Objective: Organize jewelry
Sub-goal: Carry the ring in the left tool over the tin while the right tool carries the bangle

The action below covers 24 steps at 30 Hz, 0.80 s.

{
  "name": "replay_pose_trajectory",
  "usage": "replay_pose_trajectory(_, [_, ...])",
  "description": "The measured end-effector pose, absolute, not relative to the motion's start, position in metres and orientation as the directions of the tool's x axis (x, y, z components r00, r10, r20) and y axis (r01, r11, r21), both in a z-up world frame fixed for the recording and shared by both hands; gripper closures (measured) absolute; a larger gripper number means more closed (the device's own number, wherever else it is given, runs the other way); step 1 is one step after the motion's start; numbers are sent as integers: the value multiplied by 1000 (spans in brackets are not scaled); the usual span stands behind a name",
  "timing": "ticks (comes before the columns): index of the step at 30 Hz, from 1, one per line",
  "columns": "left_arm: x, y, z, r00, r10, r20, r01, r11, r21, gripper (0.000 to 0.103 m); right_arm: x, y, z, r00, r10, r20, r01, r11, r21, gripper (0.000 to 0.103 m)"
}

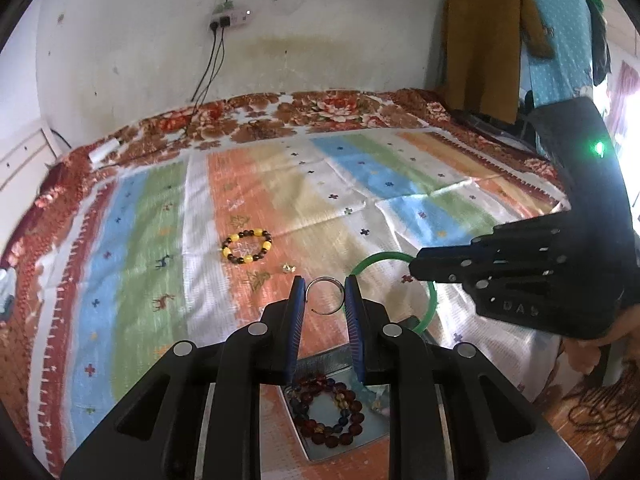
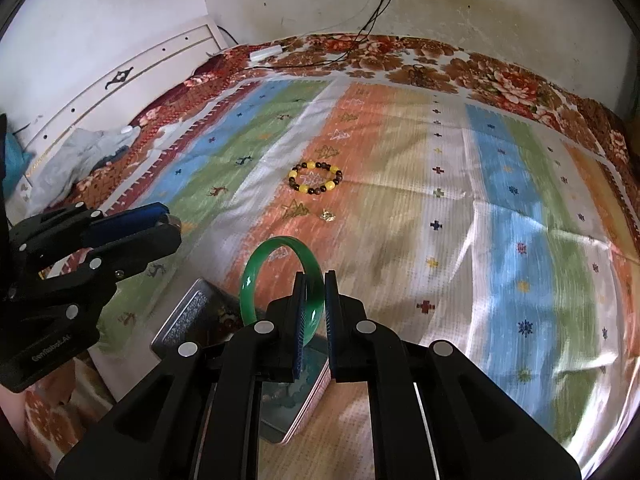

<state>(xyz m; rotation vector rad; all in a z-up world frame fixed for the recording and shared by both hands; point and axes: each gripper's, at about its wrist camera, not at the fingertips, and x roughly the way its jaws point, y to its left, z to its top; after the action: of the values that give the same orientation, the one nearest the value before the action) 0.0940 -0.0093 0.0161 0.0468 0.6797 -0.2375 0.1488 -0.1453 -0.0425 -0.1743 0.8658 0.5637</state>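
My left gripper [image 1: 325, 282] is shut on a thin silver bangle [image 1: 324, 295], held above a metal tin [image 1: 372, 428] that holds a dark red and blue beaded bracelet [image 1: 328, 412]. My right gripper [image 2: 314, 280] is shut on a green jade bangle [image 2: 280, 272], held upright over the same tin [image 2: 308, 368]; the bangle also shows in the left wrist view [image 1: 430, 304]. A yellow and brown beaded bracelet [image 1: 247, 247] [image 2: 315, 178] and a small gold piece [image 1: 287, 268] [image 2: 327, 215] lie on the striped cloth.
The striped cloth [image 2: 500, 208] covers a bed with a floral blanket [image 1: 320, 112] by the wall. The tin's lid [image 2: 184, 320] lies left of the tin. Cables [image 1: 208, 76] hang from a wall socket. Clothes [image 1: 500, 40] hang at the right.
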Motion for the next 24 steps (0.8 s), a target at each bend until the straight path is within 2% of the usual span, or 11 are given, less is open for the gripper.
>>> replay_pose_trajectory(18, [70,-22,3,739,-163,-654,207,978,-9,83,116,-149,-52,492,433,-755,-557,824,109,93])
replay_pose_trajectory(24, [69,-16,3,735,-161,-659,180,983,-40,83,106,-149,-53,495,445,-746,-566,817,112,93])
